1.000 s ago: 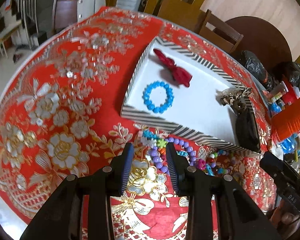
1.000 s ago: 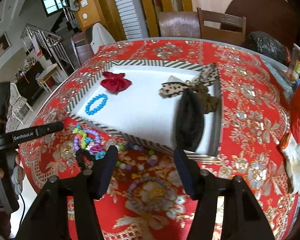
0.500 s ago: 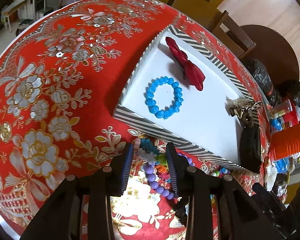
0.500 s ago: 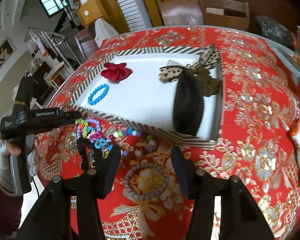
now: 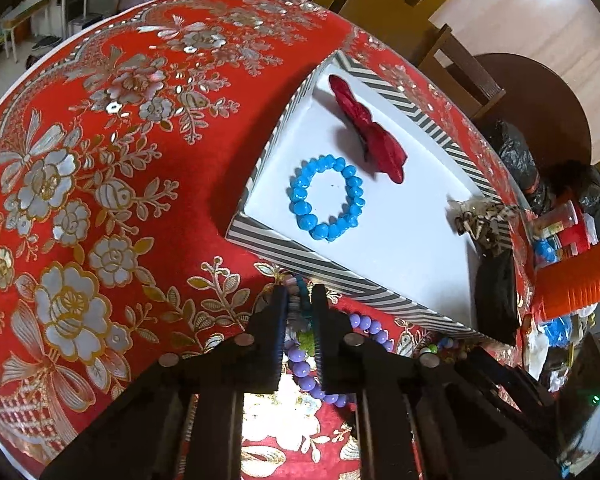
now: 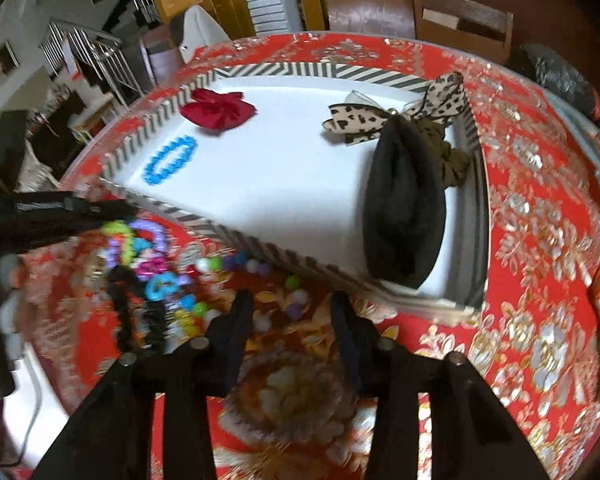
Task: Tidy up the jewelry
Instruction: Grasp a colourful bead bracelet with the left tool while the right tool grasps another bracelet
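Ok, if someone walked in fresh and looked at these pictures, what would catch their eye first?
Probably the red and gold flowered tablecloth, and on it the white striped-rim tray holding a blue bead bracelet and a red bow. Next, the heap of colorful beads just outside the tray's near rim, where the left gripper closes around a strand.

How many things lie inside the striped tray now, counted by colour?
In the tray:
Blue: 1, the bracelet
Red: 1, the bow
Leopard print: 1, the bow
Black: 1, the pouch
Olive: 1, the scrunchie
Total: 5
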The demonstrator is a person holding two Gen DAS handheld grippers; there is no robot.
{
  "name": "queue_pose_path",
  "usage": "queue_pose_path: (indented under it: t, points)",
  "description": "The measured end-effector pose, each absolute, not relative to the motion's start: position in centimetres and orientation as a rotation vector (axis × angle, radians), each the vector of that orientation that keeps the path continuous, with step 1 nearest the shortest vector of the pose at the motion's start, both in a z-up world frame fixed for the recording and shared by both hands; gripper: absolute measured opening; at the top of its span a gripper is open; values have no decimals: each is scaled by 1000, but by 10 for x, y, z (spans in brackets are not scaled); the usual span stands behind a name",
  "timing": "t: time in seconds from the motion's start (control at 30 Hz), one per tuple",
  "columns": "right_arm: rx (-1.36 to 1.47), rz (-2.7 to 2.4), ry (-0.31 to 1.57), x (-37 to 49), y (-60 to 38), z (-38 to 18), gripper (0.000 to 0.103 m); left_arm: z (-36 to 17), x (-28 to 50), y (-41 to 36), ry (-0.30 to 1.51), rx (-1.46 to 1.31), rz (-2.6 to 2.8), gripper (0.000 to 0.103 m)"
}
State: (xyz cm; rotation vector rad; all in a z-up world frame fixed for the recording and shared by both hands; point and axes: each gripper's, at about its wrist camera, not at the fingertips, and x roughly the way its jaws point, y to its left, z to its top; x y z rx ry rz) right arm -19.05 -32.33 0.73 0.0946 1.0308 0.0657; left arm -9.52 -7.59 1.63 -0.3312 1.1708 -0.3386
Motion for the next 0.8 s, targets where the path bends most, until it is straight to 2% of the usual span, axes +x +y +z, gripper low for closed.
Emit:
queue_pose_path:
  t: [0.07,0.13,0.33,0.8]
  points:
    - [58,63,1009,-189,-318,5,30,23,-99,-75,1155,-329,-352,9]
    - [14,59,995,-189,-314,6,9,32,-102,-73,1135,-337,-363,9]
    - [97,114,928,-200,-319,29,9,56,-110,-72,1084,-327,-383,5]
    - [127,187,782,-222,-319,101,9,108,-121,-80,998,-304,-451,4]
